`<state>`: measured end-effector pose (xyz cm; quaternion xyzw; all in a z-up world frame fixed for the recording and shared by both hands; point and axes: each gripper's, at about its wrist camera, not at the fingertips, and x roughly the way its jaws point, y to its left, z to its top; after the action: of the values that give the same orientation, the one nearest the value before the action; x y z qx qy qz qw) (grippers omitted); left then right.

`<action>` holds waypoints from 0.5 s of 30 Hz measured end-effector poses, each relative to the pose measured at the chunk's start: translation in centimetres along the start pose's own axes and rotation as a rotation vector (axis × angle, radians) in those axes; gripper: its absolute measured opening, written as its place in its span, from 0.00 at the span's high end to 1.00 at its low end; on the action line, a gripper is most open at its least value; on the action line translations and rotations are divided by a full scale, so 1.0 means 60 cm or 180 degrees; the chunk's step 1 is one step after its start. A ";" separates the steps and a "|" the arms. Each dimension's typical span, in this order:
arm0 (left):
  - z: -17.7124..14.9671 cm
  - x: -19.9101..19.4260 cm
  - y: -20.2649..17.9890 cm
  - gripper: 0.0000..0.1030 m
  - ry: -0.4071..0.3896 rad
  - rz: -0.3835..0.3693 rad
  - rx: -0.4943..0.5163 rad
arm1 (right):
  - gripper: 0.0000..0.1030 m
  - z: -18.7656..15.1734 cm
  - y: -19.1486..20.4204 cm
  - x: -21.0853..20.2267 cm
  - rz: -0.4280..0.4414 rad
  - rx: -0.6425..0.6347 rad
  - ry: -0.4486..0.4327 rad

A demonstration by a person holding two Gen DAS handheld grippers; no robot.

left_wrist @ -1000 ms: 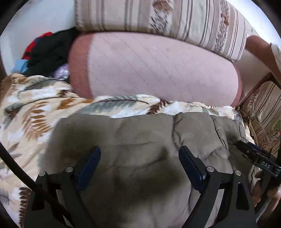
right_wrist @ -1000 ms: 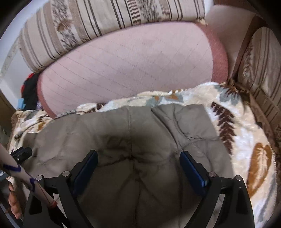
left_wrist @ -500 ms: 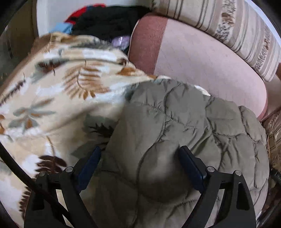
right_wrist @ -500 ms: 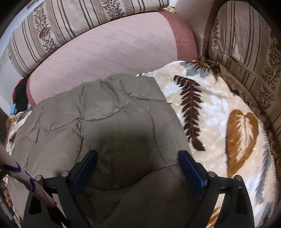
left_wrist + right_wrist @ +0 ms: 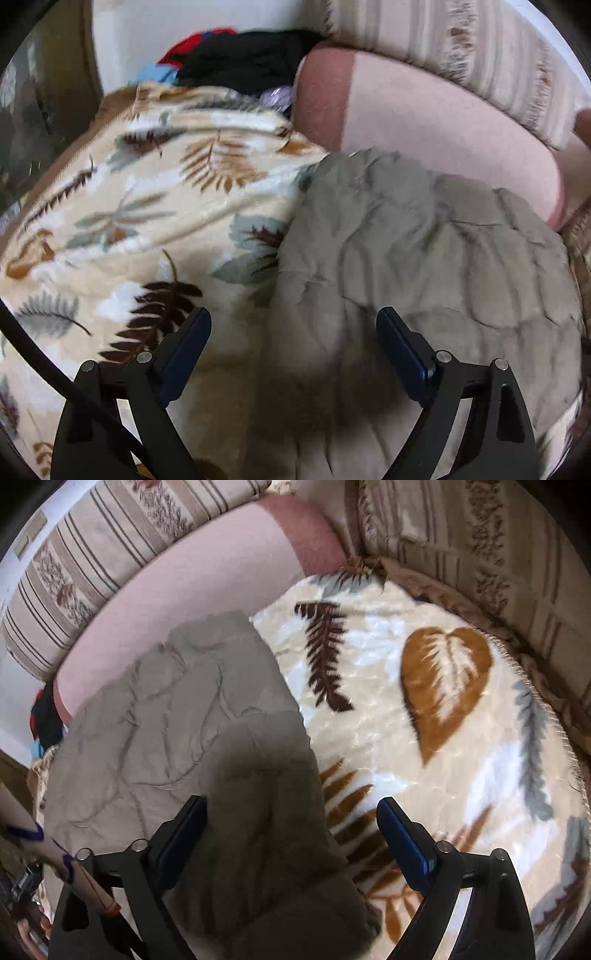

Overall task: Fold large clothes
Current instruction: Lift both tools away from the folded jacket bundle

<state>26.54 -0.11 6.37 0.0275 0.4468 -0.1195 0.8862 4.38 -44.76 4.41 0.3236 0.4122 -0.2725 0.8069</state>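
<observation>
The olive-grey quilted jacket [image 5: 424,266] lies bundled on a cream blanket [image 5: 122,236] printed with brown, rust and grey leaves, its far edge up against a long pink bolster [image 5: 436,122]. Its padded surface is creased and lumpy, with stitched seams running across it.

The left gripper [image 5: 293,350] hangs over the jacket's left border, jaws wide apart and clamped on nothing: one blue pad sits above the leaf blanket, the other above the grey fabric. The right gripper [image 5: 291,834] hangs over the opposite border in the same way, jaws spread and empty, with one pad over the jacket [image 5: 192,731] and the other over the blanket [image 5: 424,701]. I cannot tell whether either pad touches the cloth below.

Behind the bolster [image 5: 177,590] runs a striped, flower-patterned back cushion [image 5: 110,542], and a similar striped cushion [image 5: 498,554] closes off the right end. At the left end, past the bolster, a heap of black, red and blue clothes [image 5: 236,62] is piled against the white wall.
</observation>
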 end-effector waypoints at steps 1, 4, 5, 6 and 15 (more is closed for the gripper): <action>-0.004 -0.018 -0.004 0.12 -0.0060 0.0007 0.0034 | 0.07 -0.003 0.004 -0.016 -0.0006 -0.0067 -0.0051; -0.028 -0.069 -0.012 0.12 -0.0139 0.0004 0.0062 | 0.07 -0.024 0.011 -0.065 -0.0015 -0.0224 -0.0165; -0.038 -0.082 -0.013 0.12 -0.0133 -0.0007 0.0048 | 0.07 -0.036 0.012 -0.082 -0.0004 -0.0243 -0.0187; -0.049 -0.095 -0.013 0.12 -0.0118 -0.0005 0.0028 | 0.07 -0.047 0.010 -0.094 0.0002 -0.0249 -0.0197; -0.168 -0.230 -0.039 0.12 -0.0119 -0.0059 -0.0126 | 0.07 -0.180 0.050 -0.202 0.0313 -0.0293 -0.0190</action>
<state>10.19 1.75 11.47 0.0036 0.4326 -0.1193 0.8936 -4.99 -32.67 10.60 0.2978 0.3836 -0.2229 0.8453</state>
